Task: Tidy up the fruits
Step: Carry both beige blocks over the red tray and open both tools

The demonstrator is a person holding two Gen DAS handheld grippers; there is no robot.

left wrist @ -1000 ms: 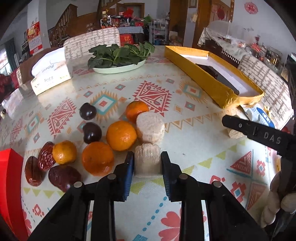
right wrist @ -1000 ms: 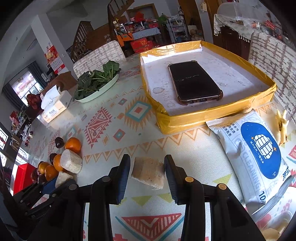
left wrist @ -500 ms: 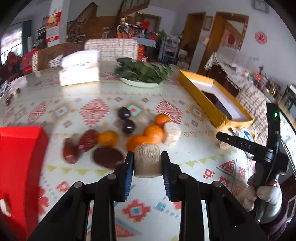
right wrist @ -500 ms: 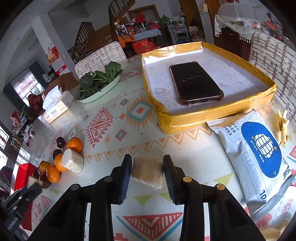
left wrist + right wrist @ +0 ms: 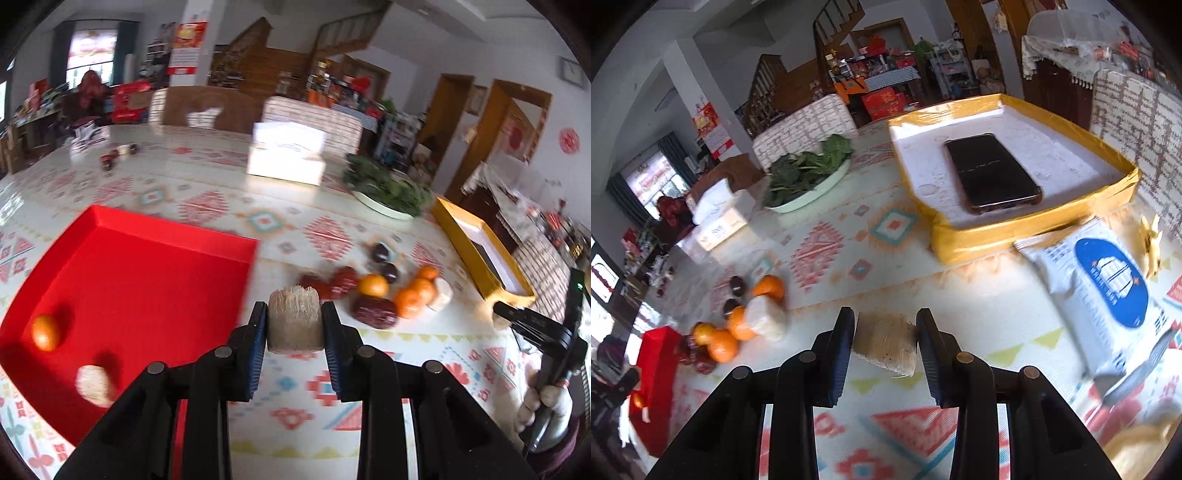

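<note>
The left gripper (image 5: 294, 328) was clamped on a pale fibrous chunk (image 5: 294, 320), held in the air just right of the red tray (image 5: 147, 280); inside the tray lay one orange (image 5: 45, 332) and another pale chunk (image 5: 93, 384); further right of the tray, on the patterned table (image 5: 388, 369), sat a blurred cluster of oranges (image 5: 413, 299), red dates (image 5: 373, 309) and what seemed to be dark plums (image 5: 384, 262); the right gripper (image 5: 885, 343) had its fingers (image 5: 839, 341) pressed against both sides of a second pale block (image 5: 885, 345), well apart from the tray.
</note>
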